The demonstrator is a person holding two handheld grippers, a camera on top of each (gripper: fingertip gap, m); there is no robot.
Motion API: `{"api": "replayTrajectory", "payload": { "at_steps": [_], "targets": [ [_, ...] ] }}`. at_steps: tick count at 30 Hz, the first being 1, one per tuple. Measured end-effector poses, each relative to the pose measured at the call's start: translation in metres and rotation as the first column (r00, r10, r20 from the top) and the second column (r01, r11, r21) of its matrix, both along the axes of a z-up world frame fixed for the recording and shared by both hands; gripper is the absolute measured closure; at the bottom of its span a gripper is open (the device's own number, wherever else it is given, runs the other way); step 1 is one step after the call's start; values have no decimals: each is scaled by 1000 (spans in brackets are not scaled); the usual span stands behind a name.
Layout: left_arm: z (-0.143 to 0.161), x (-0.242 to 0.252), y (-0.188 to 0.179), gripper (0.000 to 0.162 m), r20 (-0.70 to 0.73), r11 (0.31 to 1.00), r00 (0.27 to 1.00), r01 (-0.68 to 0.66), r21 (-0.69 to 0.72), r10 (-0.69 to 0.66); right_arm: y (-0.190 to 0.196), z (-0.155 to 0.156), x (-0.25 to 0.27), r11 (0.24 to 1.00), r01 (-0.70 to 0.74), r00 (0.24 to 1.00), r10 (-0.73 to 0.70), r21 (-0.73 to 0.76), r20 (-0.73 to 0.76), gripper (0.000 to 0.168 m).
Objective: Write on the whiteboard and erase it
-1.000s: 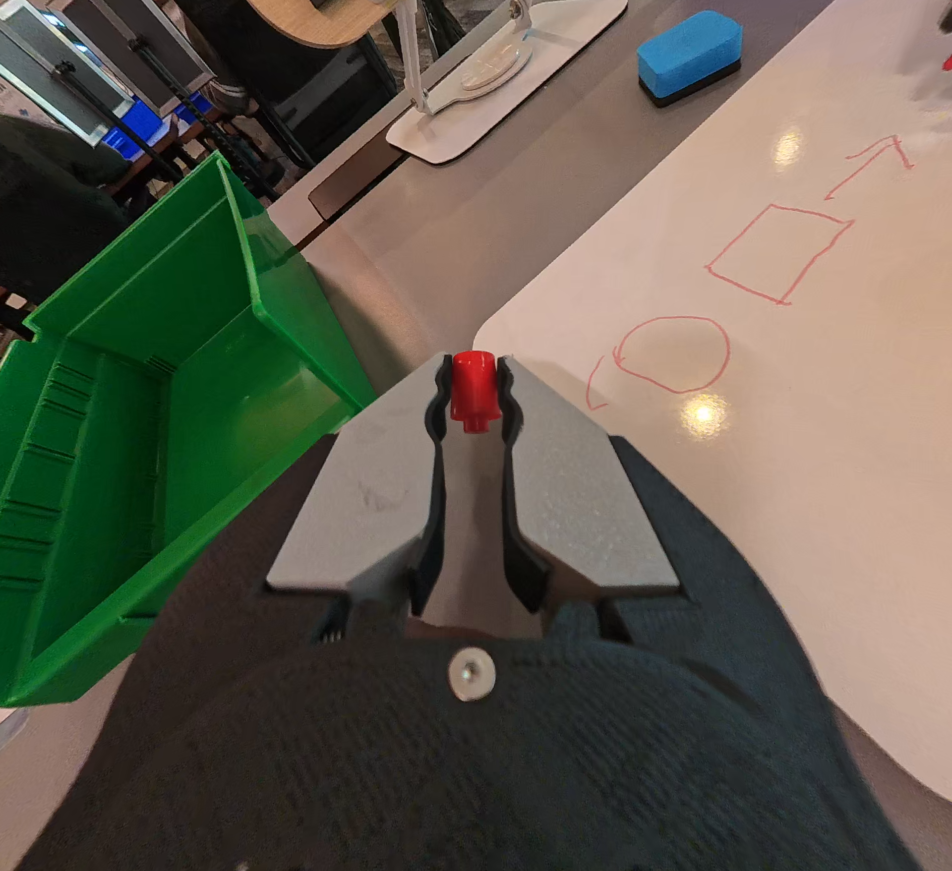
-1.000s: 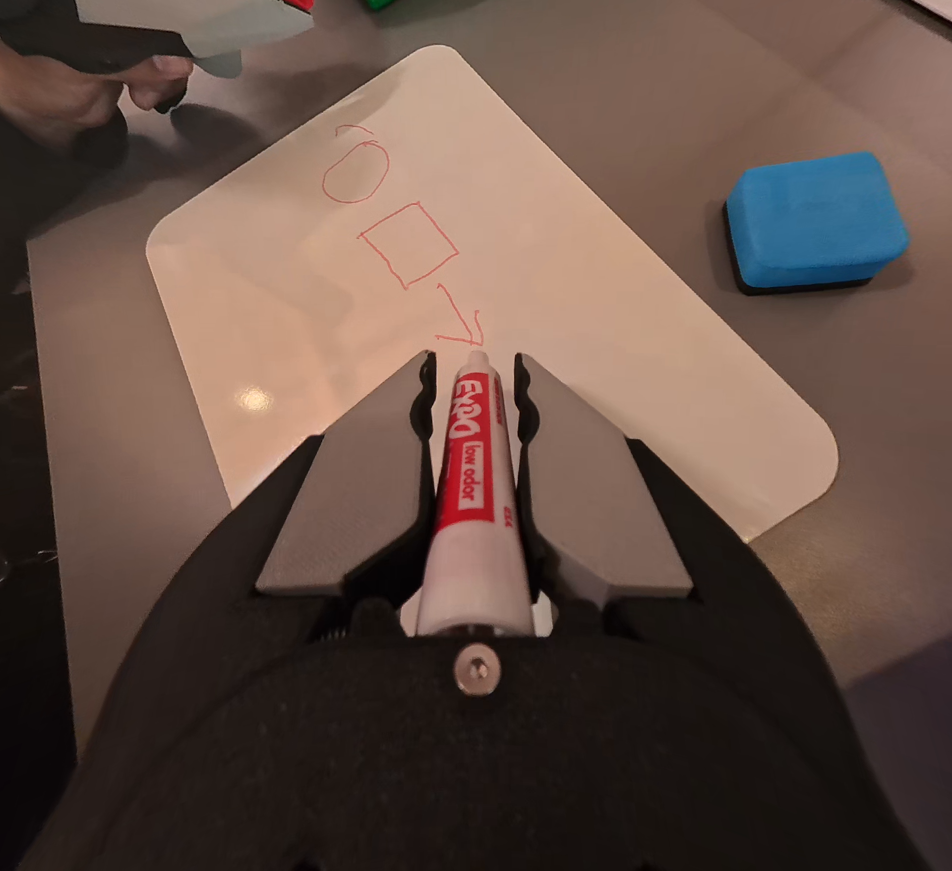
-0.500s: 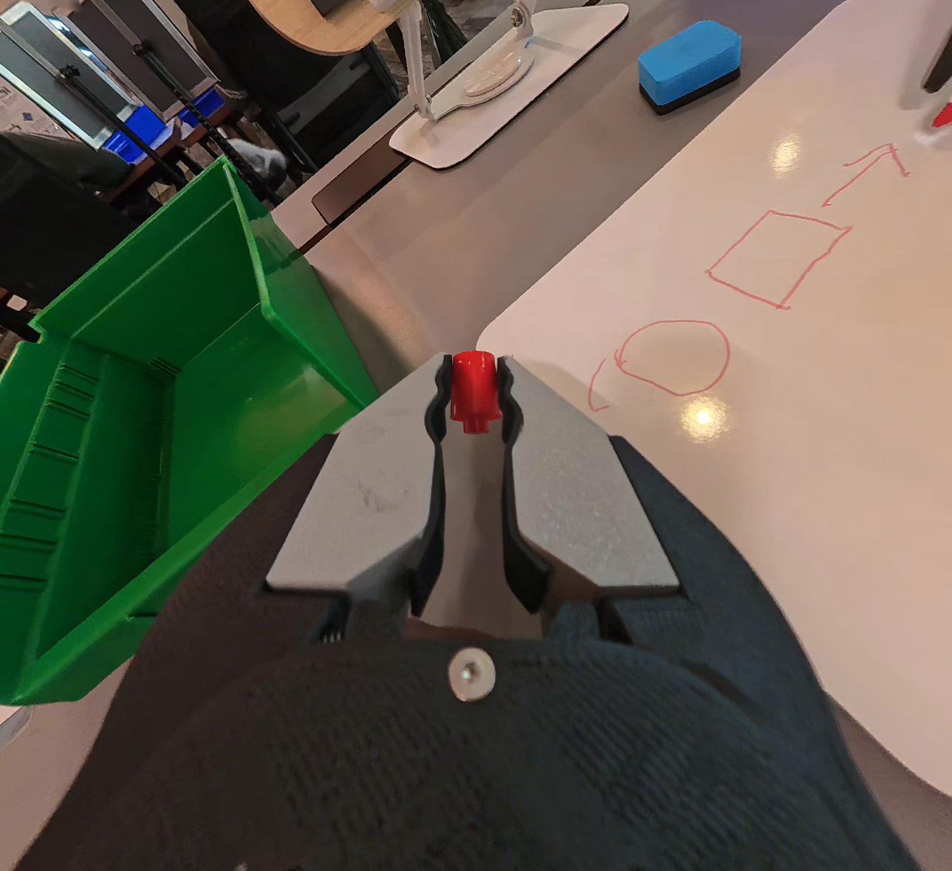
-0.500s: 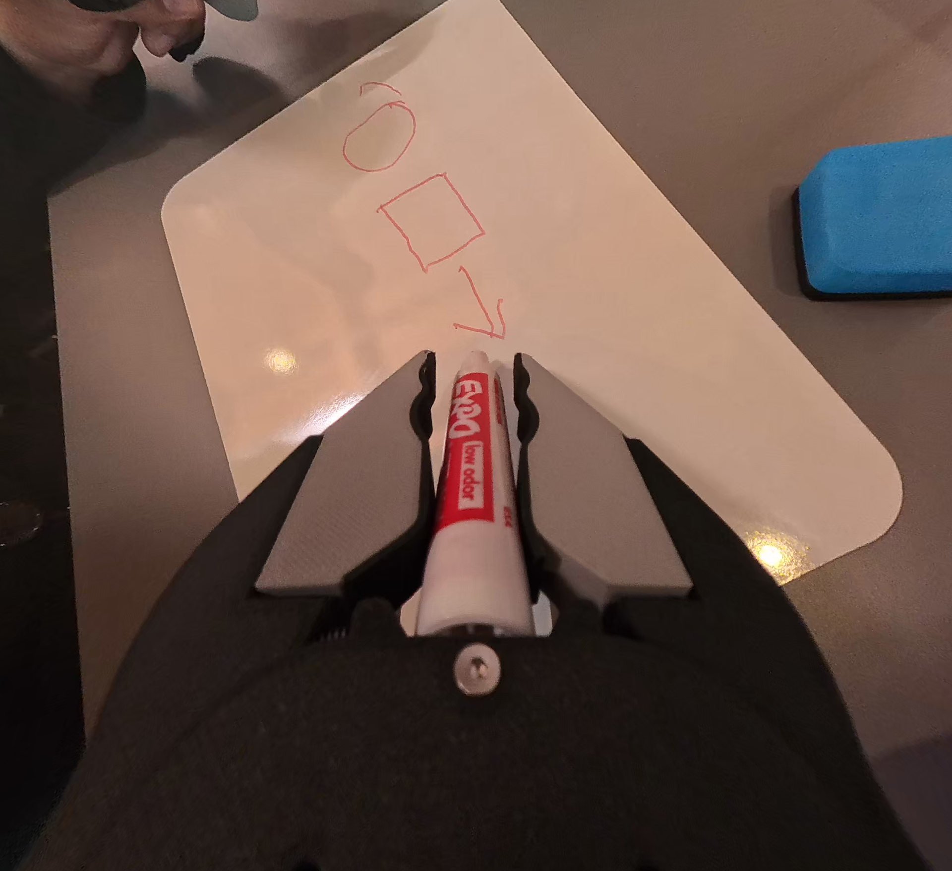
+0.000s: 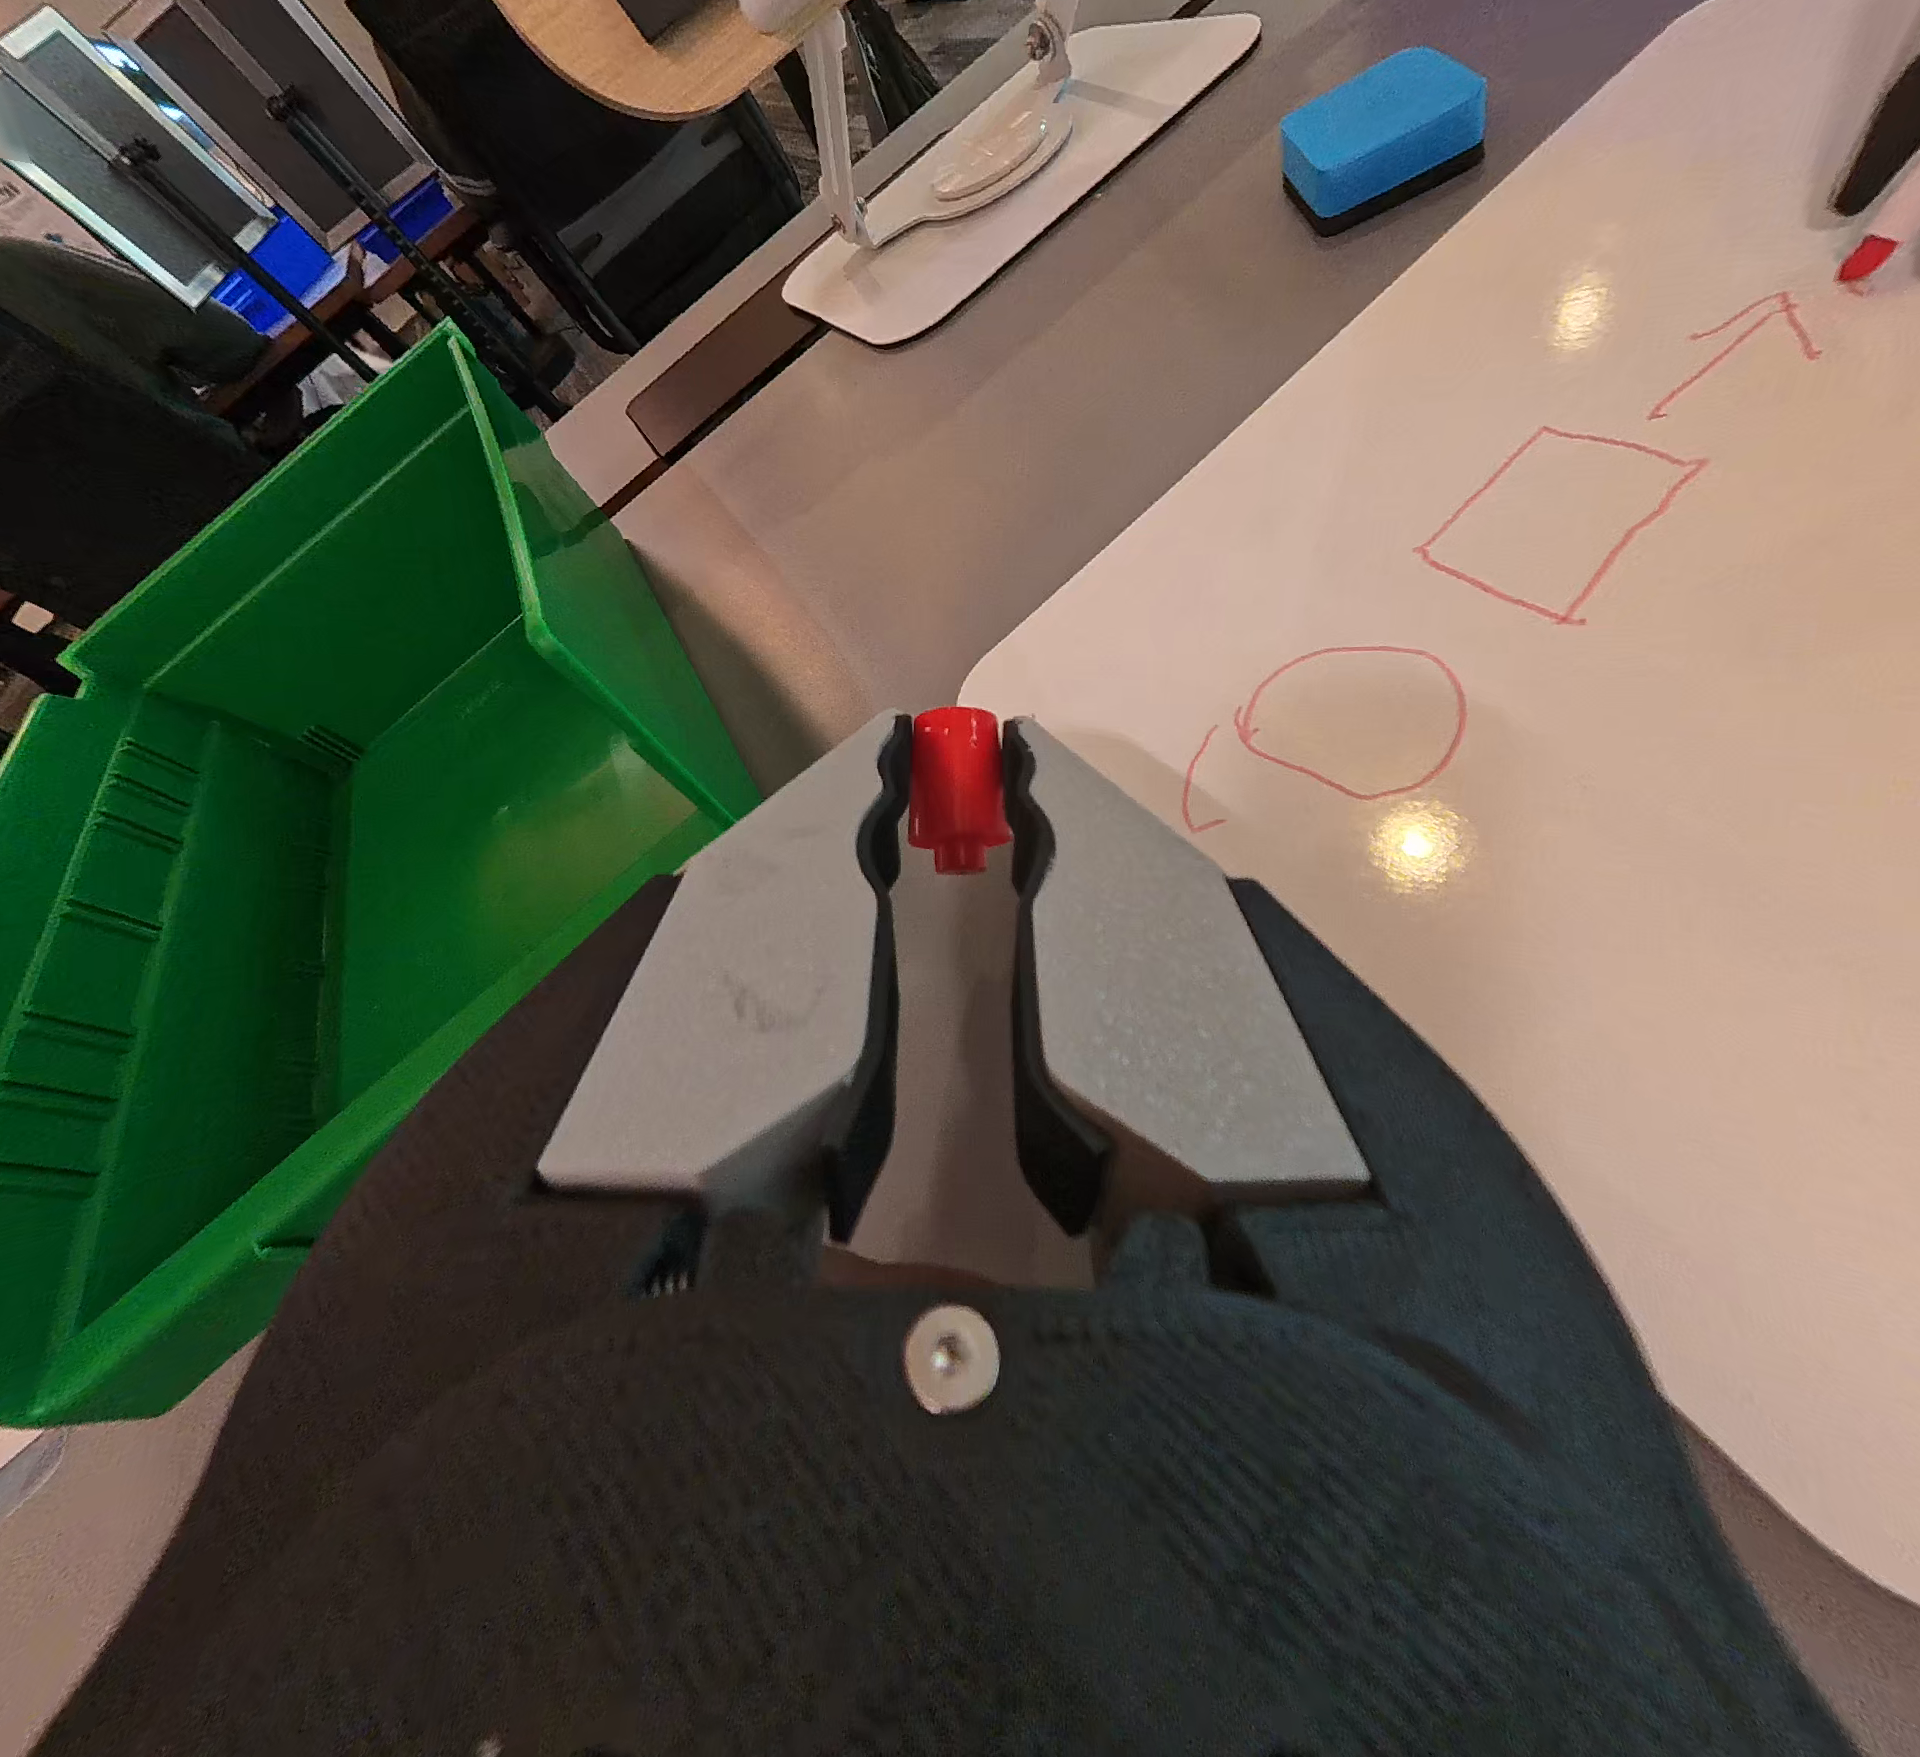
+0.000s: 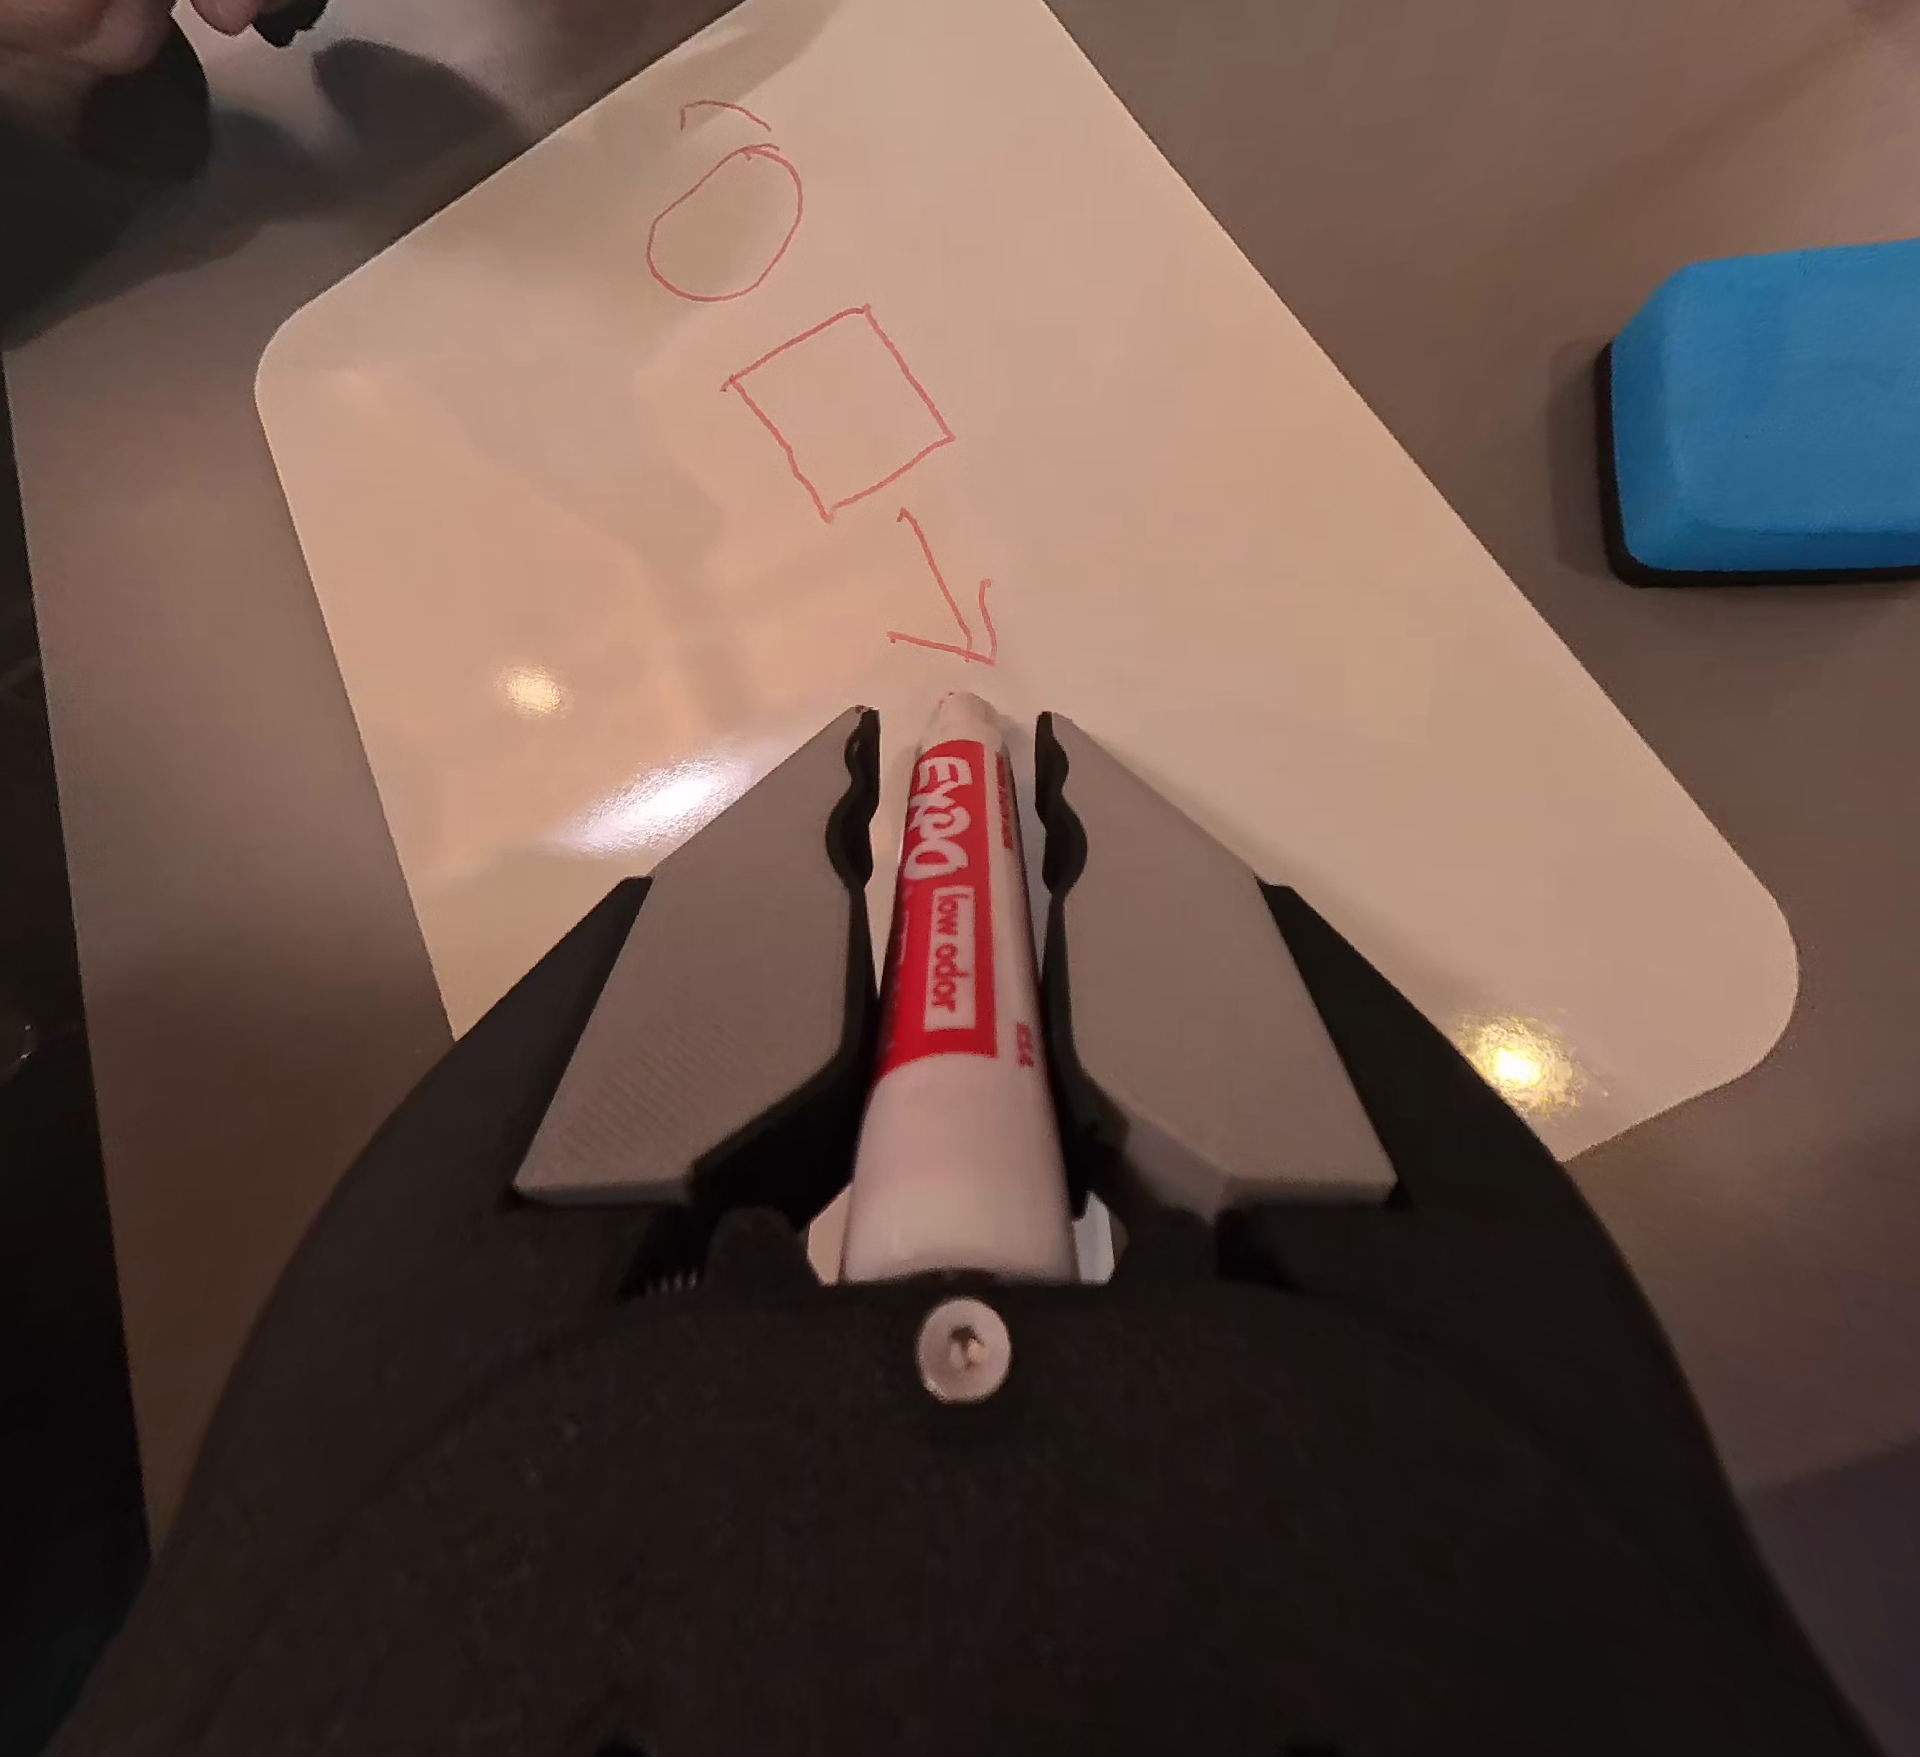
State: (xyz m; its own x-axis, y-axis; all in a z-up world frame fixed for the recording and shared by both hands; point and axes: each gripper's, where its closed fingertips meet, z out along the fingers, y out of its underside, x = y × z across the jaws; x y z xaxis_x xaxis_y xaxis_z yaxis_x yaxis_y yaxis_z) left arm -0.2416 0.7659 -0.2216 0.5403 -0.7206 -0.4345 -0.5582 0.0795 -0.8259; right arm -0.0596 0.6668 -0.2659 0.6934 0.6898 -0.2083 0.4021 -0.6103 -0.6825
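Marker (image 6: 951, 980): our right gripper (image 6: 956, 720) clamps its barrel lengthwise, jaws narrow; tip just by the arrow on the whiteboard (image 6: 1195, 481).
Cap (image 5: 958, 788): red, pinched at the tips of our left gripper (image 5: 956, 741), jaws near-closed.
Whiteboard: flat on table, at 12 o'clock from marker.
Counts: we see 3 red drawings (circle, square, arrow), 1 eraser (image 6: 1777, 408) at 2 o'clock, 1 green bin (image 5: 270, 876).
Surface: grey table (image 5: 935, 460).
Room: white lamp (image 5: 935, 97) at 12 o'clock in left view, chairs behind.
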Motion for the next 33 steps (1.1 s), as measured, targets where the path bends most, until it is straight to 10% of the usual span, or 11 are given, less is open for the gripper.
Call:
{"api": "replayTrajectory", "payload": {
  "at_steps": [33],
  "targets": [
    [-2,0,1,146,-3,1000,1000,-2,-5,2,-3,-2,29,998,54,998,-54,-29,12,140]
  ]
}}
